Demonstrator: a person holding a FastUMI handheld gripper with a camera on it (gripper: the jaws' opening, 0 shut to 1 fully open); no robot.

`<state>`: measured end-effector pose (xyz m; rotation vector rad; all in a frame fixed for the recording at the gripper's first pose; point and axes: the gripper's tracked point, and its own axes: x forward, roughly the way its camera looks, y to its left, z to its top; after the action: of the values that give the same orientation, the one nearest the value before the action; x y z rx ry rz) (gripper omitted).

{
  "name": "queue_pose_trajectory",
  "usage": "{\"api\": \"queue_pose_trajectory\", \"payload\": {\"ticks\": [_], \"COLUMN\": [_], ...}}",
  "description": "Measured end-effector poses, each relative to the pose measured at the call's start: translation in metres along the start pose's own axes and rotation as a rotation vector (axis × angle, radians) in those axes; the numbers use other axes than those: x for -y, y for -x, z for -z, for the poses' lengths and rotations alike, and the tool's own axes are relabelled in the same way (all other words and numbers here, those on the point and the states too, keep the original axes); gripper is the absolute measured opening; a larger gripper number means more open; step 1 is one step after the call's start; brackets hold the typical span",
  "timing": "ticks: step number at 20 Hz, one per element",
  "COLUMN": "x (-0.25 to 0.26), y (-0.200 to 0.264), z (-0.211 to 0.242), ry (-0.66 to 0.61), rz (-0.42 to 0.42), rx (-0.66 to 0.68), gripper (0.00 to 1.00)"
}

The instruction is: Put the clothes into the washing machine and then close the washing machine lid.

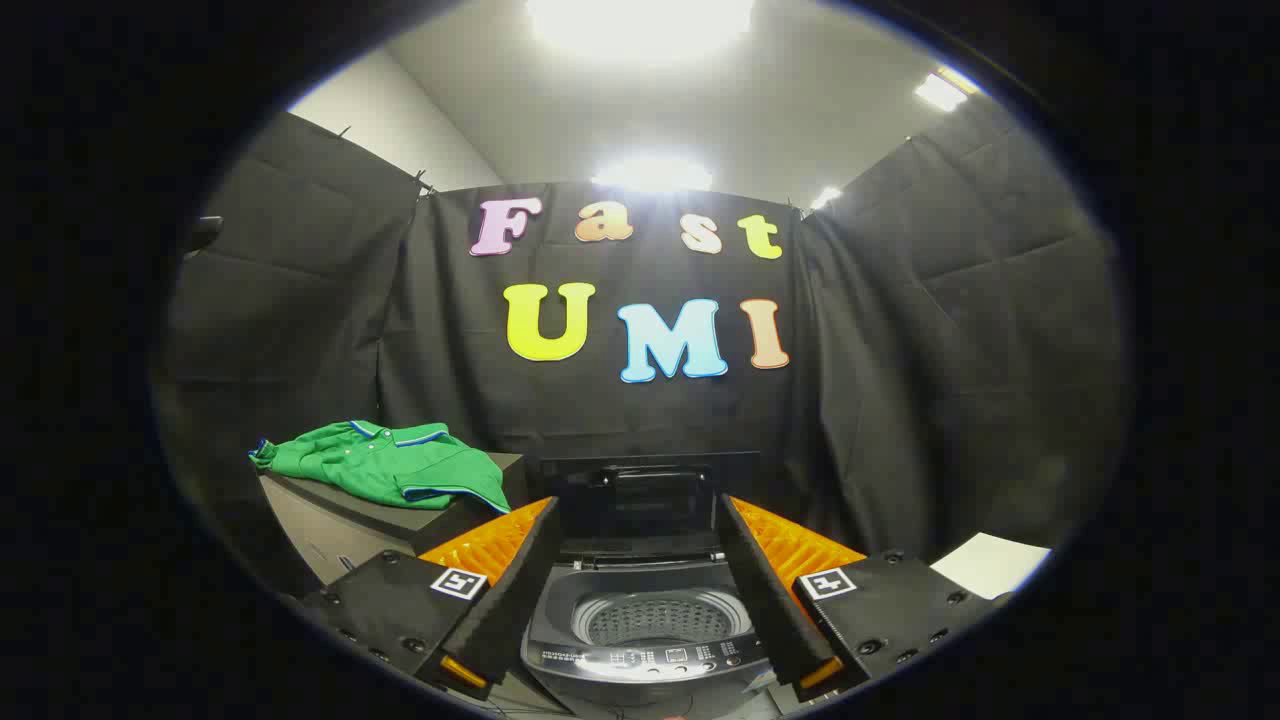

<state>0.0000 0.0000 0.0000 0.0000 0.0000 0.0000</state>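
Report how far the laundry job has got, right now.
Done: only that the washing machine stands ready, its lid raised and the drum showing no clothes. In hand: nothing; the gripper is open, its fingers apart over the machine with the drum between them. Left: everything. The green shirt lies on the cabinet beside the machine, waiting to be picked up, dropped in, and the lid closed.

Tool [640, 510] showing two wedge-shaped fingers, standing wide apart with nothing between them; ridged outer faces. Each is sitting on a dark block that is carrying a square black-and-white marker and round screws.
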Motion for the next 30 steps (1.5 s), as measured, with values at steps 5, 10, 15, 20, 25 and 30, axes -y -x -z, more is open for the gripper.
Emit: {"api": "queue_pose_trajectory", "payload": {"ticks": [5,10,15,20,25,30], "x": [0.006,0.009,0.014,0.019,0.024,0.013], "y": [-0.001,-0.003,-0.003,-0.001,0.003,0.005], "z": [0.000,0.002,0.006,0.010,0.011,0.008], "ry": [-0.007,-0.009,-0.011,-0.012,-0.015,-0.048], "rz": [-0.007,-0.024,-0.036,-0.054,-0.082,-0.153], "rx": [-0.001,-0.011,-0.027,-0.036,-0.039,-0.064], "gripper": [0.97,0.97,0.97,0.97,0.97,0.97]}}
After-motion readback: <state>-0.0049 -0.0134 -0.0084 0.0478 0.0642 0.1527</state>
